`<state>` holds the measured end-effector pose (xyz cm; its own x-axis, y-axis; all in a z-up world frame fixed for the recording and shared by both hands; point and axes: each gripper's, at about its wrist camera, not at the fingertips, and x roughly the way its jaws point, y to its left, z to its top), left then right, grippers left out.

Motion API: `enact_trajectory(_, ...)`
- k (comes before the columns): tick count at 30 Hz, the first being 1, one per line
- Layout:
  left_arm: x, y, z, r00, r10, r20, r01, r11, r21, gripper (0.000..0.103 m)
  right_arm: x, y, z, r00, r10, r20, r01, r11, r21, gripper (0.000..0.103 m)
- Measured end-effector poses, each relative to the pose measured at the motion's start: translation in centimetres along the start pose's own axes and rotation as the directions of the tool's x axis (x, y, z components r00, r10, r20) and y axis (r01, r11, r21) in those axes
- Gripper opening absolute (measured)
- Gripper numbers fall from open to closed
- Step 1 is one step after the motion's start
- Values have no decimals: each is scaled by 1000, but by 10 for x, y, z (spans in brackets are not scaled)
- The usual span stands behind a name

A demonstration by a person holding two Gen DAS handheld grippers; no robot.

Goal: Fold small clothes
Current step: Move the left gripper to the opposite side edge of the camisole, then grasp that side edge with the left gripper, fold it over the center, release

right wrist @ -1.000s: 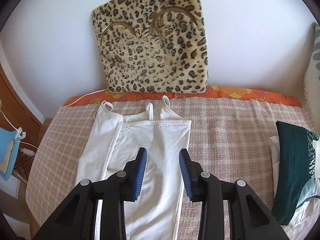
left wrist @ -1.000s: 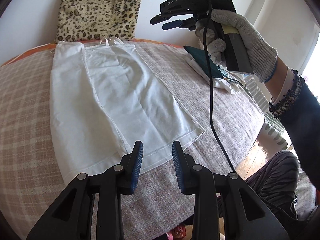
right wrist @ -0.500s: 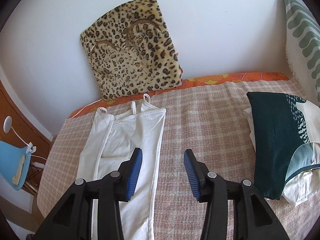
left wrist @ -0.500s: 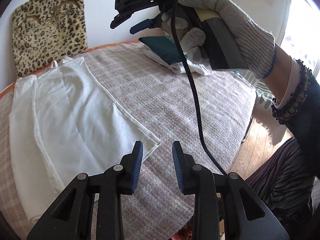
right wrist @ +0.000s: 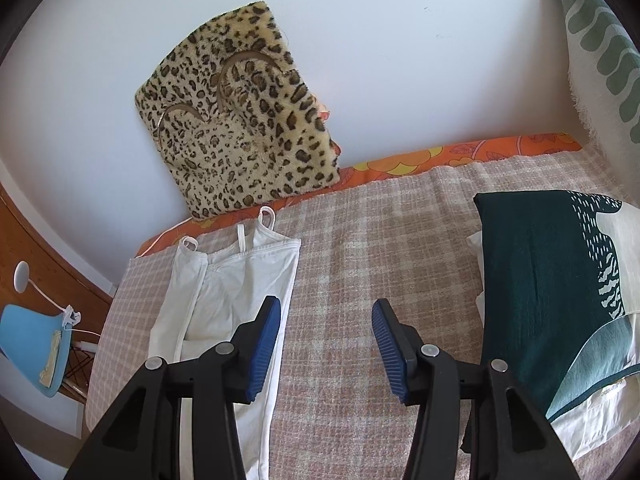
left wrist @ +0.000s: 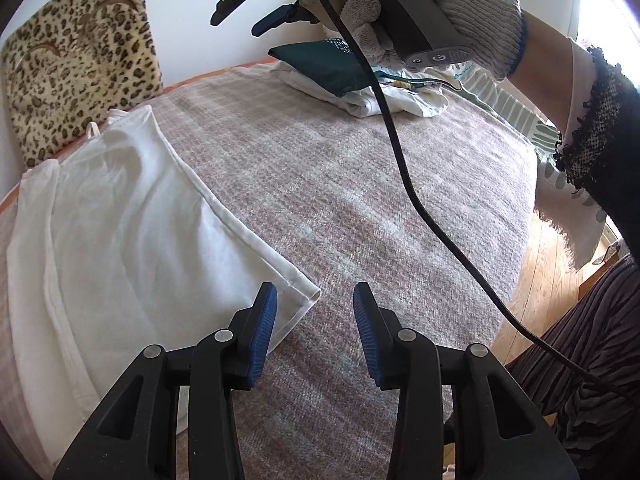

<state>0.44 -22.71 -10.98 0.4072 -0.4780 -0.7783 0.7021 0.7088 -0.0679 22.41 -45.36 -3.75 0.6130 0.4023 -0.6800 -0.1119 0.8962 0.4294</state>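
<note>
- Folding underway: white top (left wrist: 120, 216) lies flat on the bed (left wrist: 360, 200), left half of frame, long sides already turned in, straps toward the leopard cushion (left wrist: 80, 60) at upper left.
- Left gripper (left wrist: 315, 332) has just been opening, nothing between the fingers; hovers at the top's lower corner, bottom centre.
- Right gripper (right wrist: 325, 344) has also just been opening, empty, beside the top's right edge (right wrist: 240, 300).
- Folded stack (right wrist: 560, 300) sits at right, done.
- Left to do, probably: grab the hem, fold lengthwise, move it to the stack.
</note>
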Motion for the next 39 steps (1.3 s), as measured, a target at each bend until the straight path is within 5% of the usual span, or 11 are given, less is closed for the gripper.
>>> enact_trajectory(8,14,3,4,1000,18,-10,-19,999,-51,38,62,9,16,998,50,-35,-51,999,-14,51)
enact_trajectory(14,15,15,3,1000,5,12,-4,996,-87,11,112,30,9,989,81,-123,-89,994,-62,51)
enact_trajectory(18,12,31,3,998,-62,22,65,984,-167,5,137,35,7,985,78,-153,-92,992,-88,51)
enact_trajectory(35,-7,39,7,990,-102,95,121,966,-229,4,182,26,25,986,83,-143,-86,996,-13,51)
enact_trajectory(39,-14,40,4,990,-96,105,118,965,-233,4,186,25,28,985,95,-144,-95,995,8,38)
